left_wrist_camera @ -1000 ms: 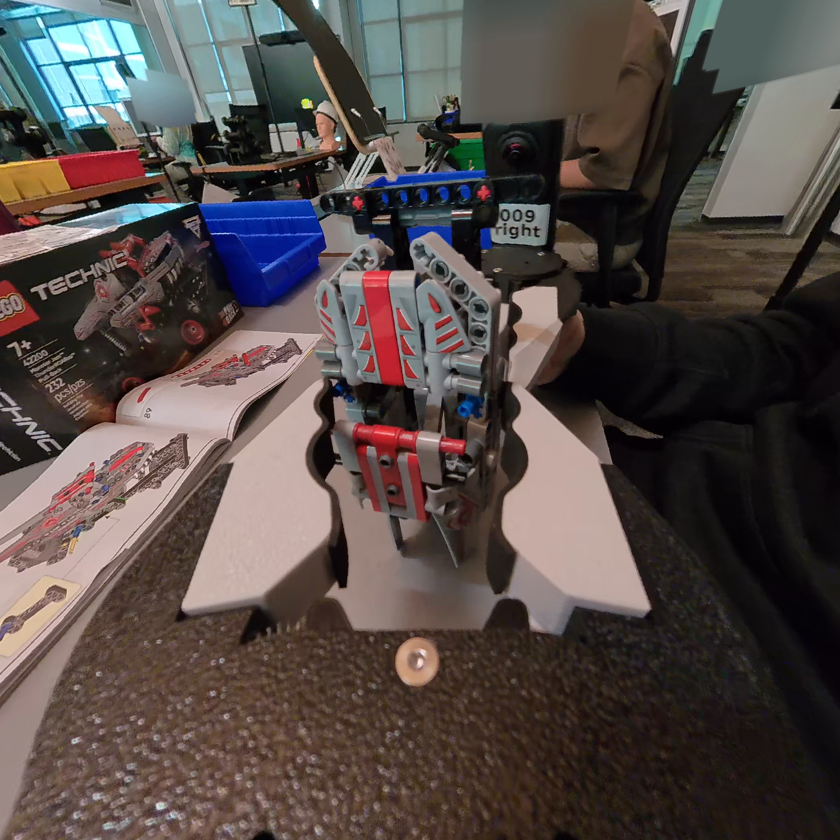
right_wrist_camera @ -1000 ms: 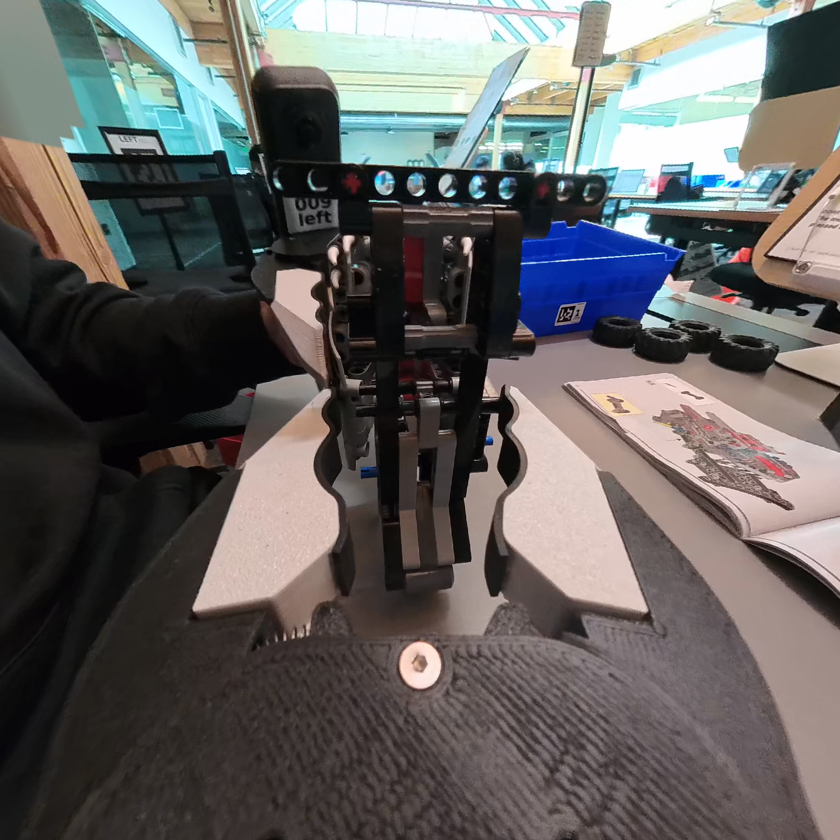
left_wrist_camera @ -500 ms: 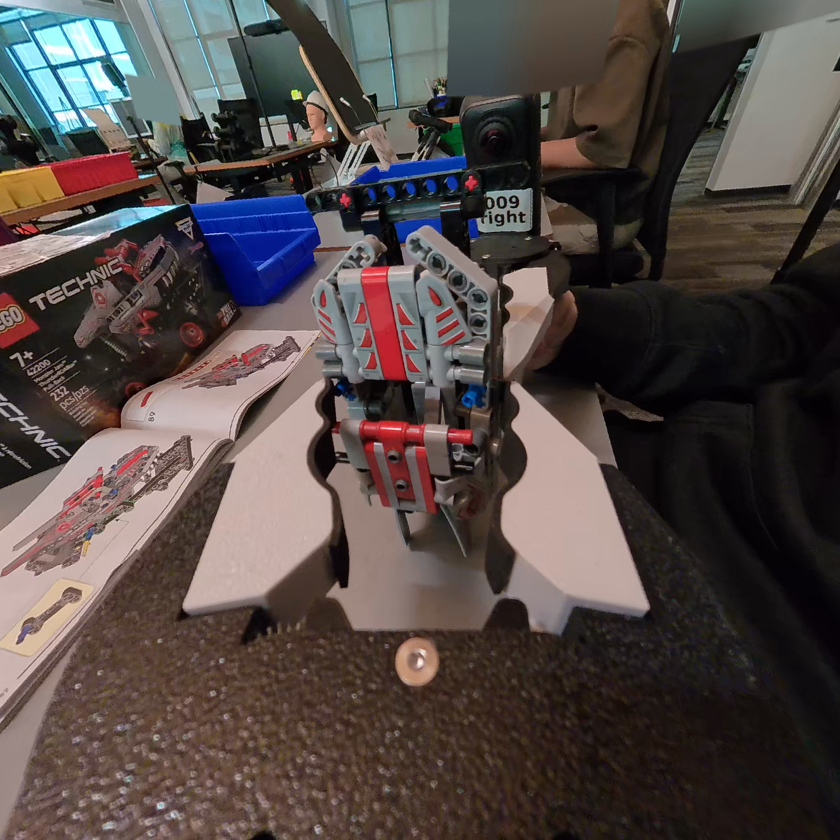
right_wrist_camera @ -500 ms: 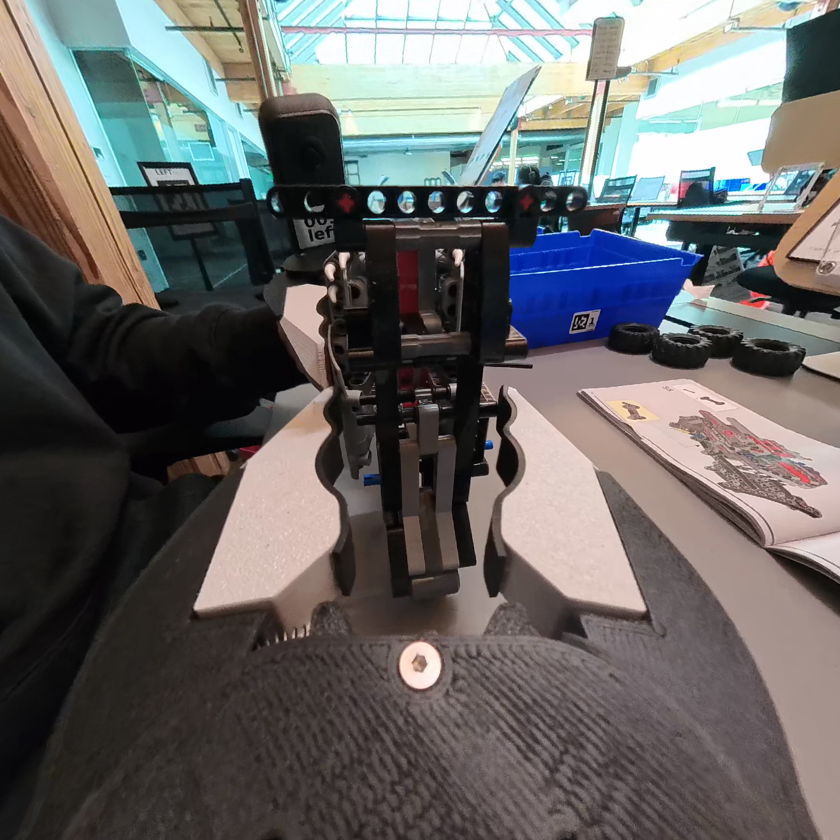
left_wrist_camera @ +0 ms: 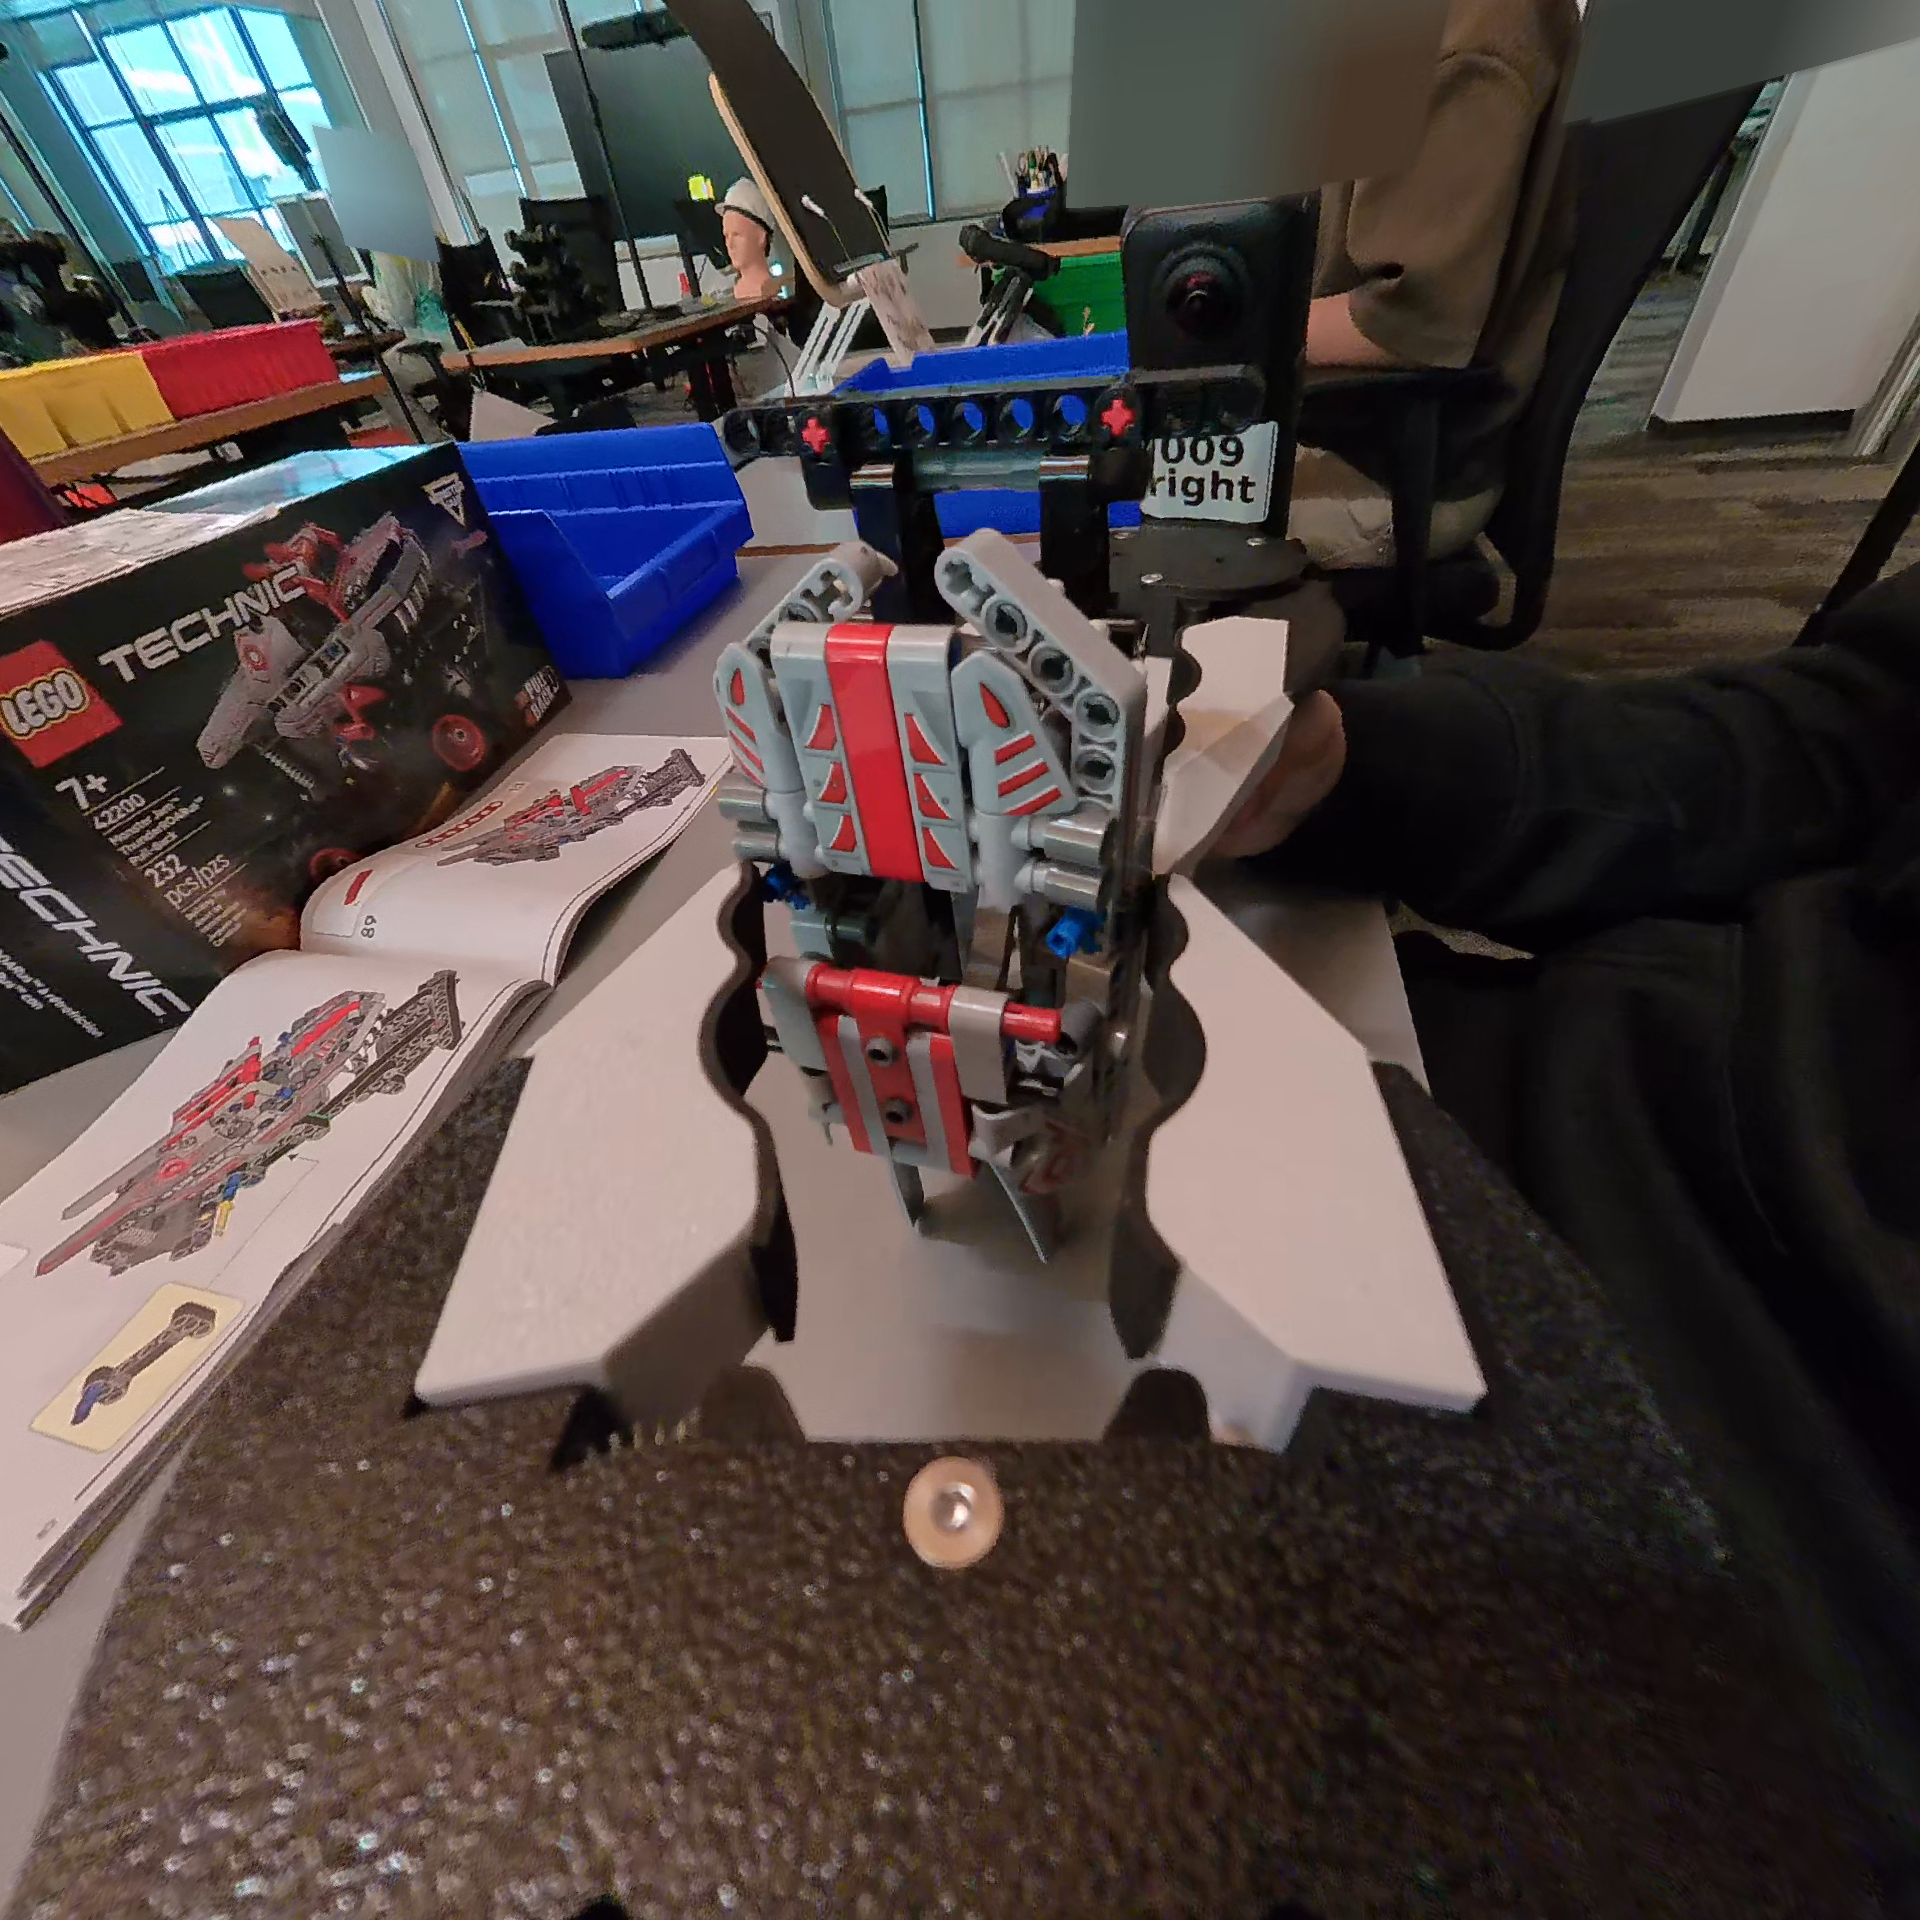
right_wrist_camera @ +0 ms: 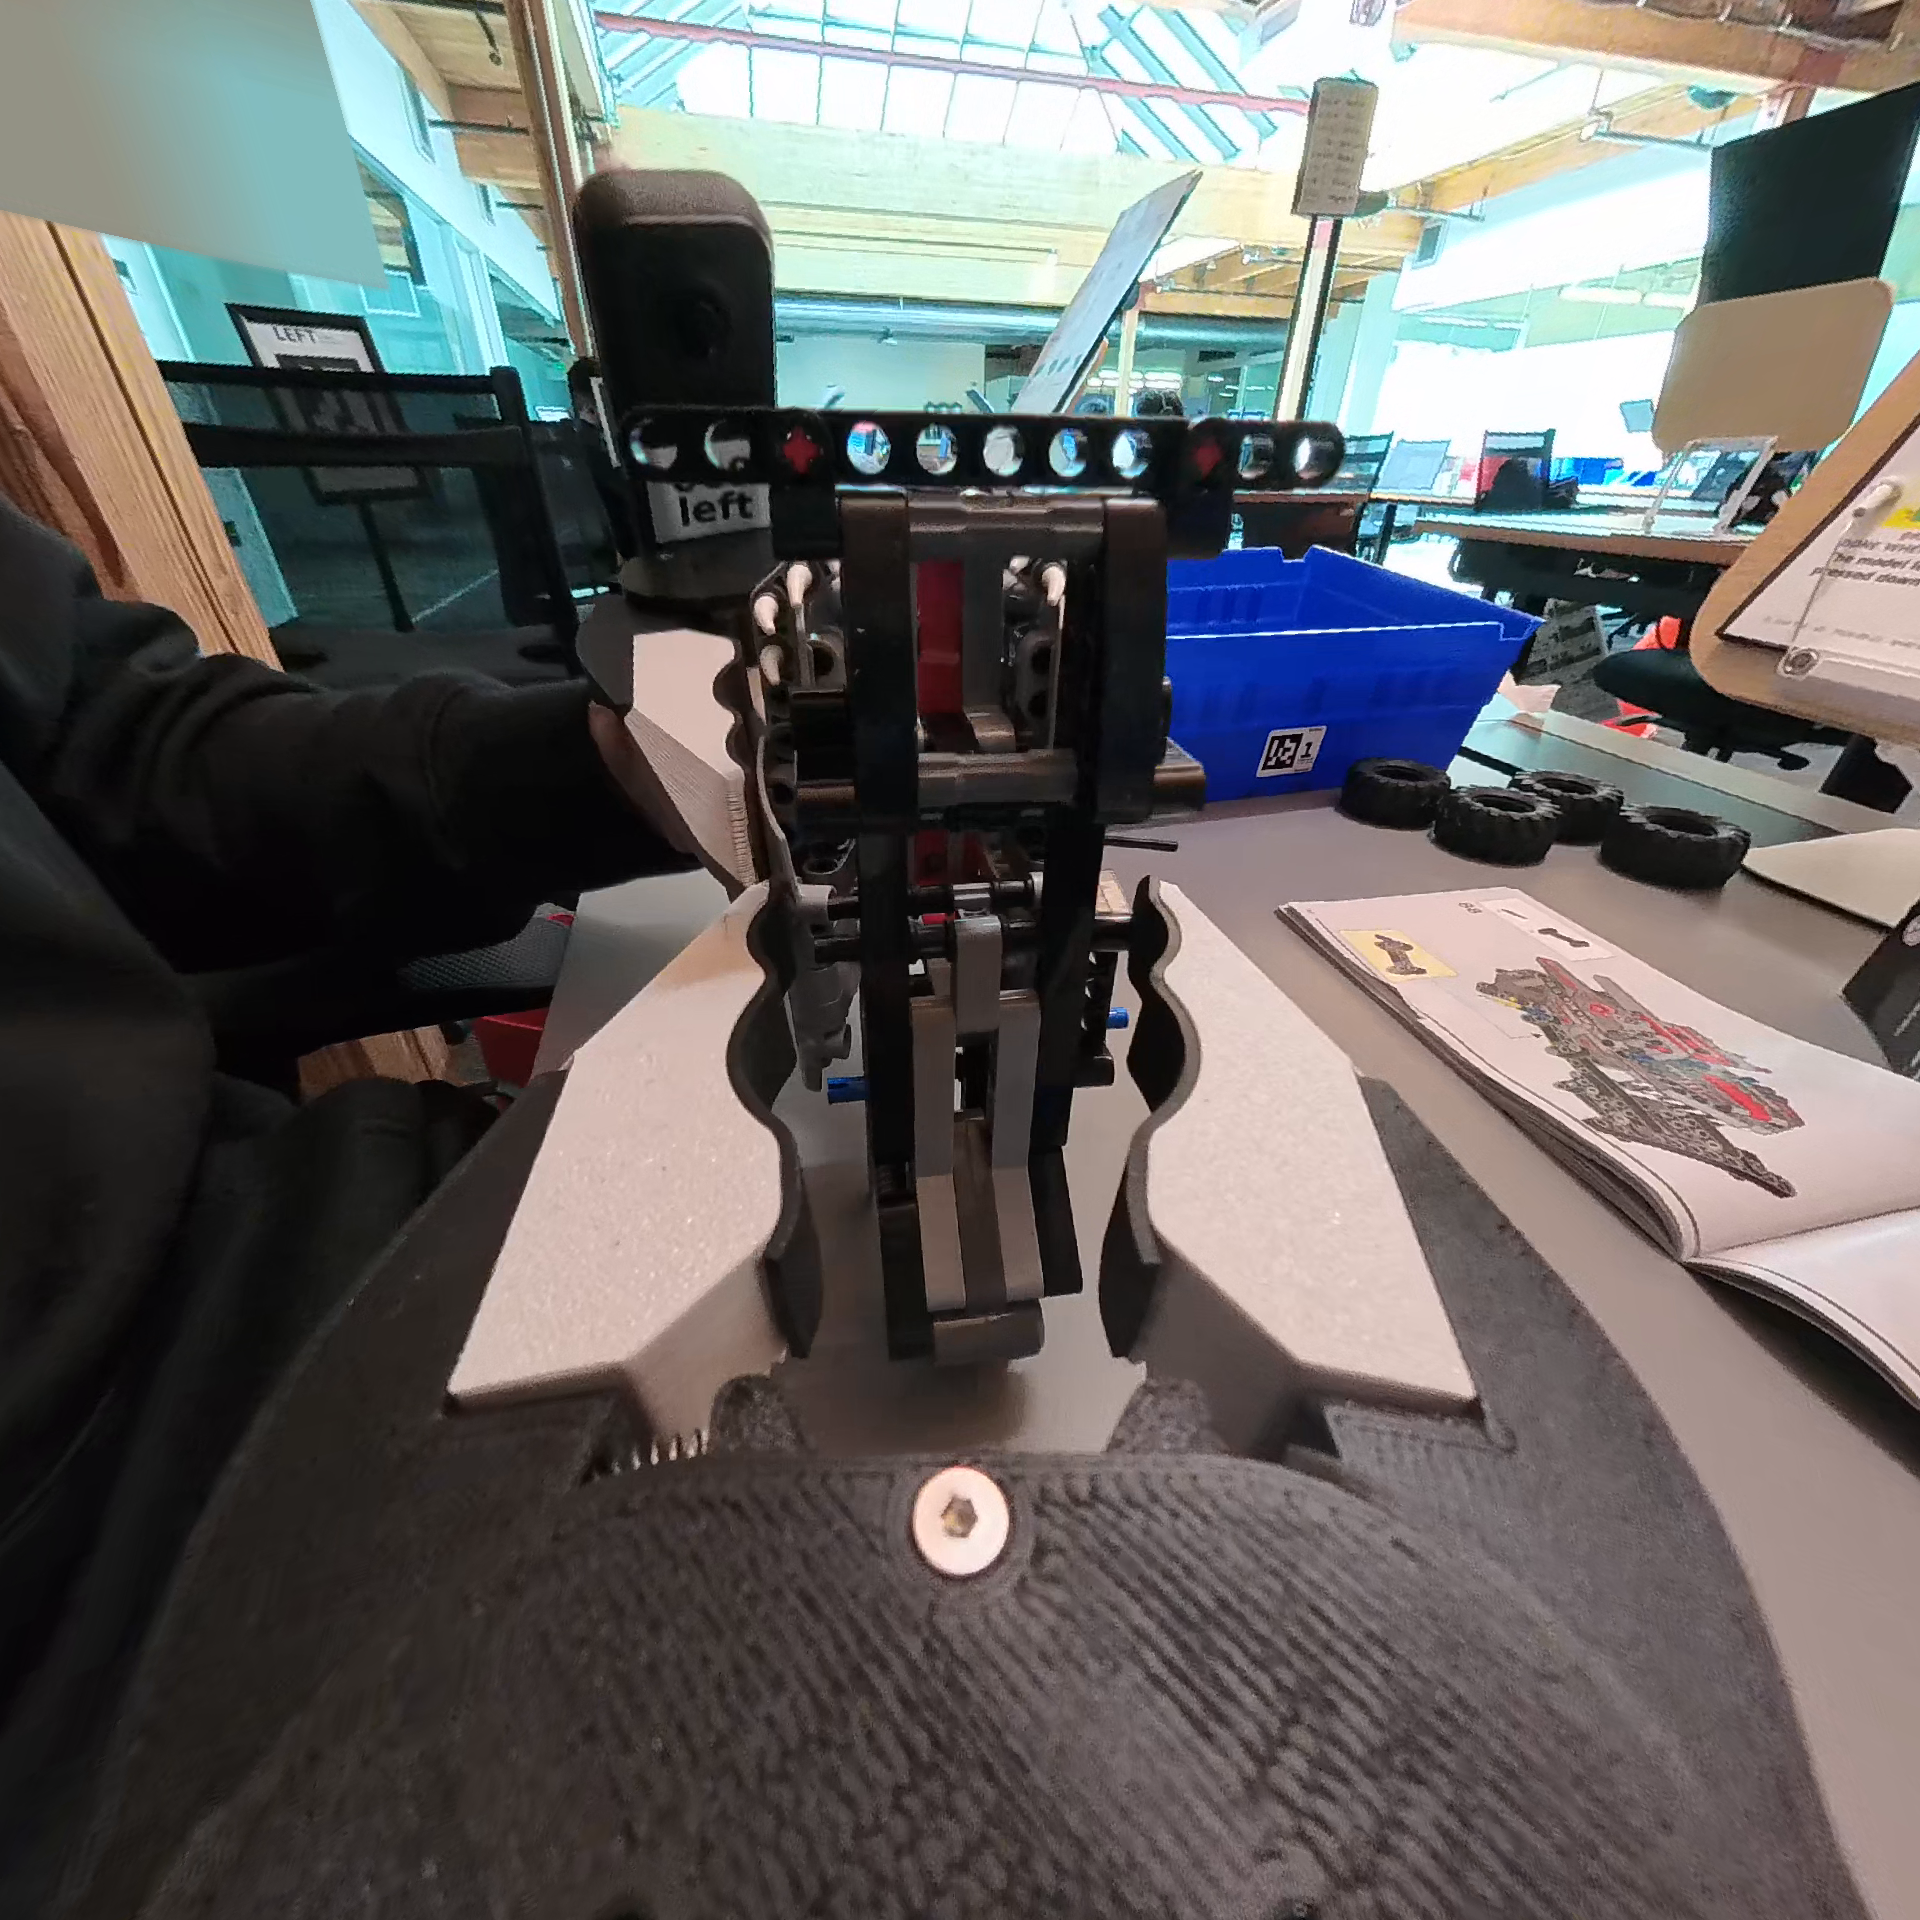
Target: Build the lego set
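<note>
A partly built grey, red and black lego model stands upright between both grippers, above the table. A long black beam with holes crosses its top. My left gripper is shut on the model's lower part, on the grey and red side. My right gripper is shut on the same model from the opposite side, facing its black underside. Each view shows the other gripper behind the model, in the left wrist view and in the right wrist view.
The open instruction booklet lies on the grey table, also in the right wrist view. The set's box and a blue bin stand behind it. Several black tyres lie near another blue bin. A person sits behind. The grippers are tip to tip, or close to it.
Both grippers keep their hold on the model. The pair has shifted and tilted slightly, so the background sits a little differently.
</note>
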The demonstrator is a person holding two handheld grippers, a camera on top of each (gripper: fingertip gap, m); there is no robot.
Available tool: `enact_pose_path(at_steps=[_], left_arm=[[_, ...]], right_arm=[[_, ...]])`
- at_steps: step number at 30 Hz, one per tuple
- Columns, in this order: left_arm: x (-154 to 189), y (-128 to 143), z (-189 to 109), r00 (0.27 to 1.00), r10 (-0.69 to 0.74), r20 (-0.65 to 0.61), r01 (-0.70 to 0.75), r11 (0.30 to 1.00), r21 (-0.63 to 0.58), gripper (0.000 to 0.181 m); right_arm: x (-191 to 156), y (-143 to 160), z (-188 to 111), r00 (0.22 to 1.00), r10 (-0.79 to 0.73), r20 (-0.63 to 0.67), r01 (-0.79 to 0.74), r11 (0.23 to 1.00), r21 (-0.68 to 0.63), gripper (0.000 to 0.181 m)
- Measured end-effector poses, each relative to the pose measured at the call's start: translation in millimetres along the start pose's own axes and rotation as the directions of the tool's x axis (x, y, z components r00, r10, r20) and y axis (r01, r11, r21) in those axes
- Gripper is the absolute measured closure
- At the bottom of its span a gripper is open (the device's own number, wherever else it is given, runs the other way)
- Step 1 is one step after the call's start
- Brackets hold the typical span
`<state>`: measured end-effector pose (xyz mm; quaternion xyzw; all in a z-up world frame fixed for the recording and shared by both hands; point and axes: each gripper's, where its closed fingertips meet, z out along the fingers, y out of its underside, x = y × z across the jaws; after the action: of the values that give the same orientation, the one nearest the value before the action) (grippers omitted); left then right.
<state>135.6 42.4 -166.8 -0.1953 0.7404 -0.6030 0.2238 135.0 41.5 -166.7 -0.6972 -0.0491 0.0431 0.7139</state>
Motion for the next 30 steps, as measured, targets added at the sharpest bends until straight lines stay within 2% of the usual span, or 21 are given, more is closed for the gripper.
enact_pose_path(at_steps=[9, 30], left_arm=[[1.1, 0.2, -3.0, 1.0, 0.016, -0.01, -0.016, 1.0, -0.005, 0.11], [-3.2, 0.8, -2.8, 1.0, -0.028, -0.008, 0.028, 1.0, 0.005, 0.107]], right_arm=[[-2.0, -2.4, 2.4, 0.995, -0.093, -0.026, 0.093, 0.996, 0.016, 0.115], [1.3, -2.0, 5.5, 0.997, -0.07, -0.032, 0.07, 0.998, 0.0, 0.116]])
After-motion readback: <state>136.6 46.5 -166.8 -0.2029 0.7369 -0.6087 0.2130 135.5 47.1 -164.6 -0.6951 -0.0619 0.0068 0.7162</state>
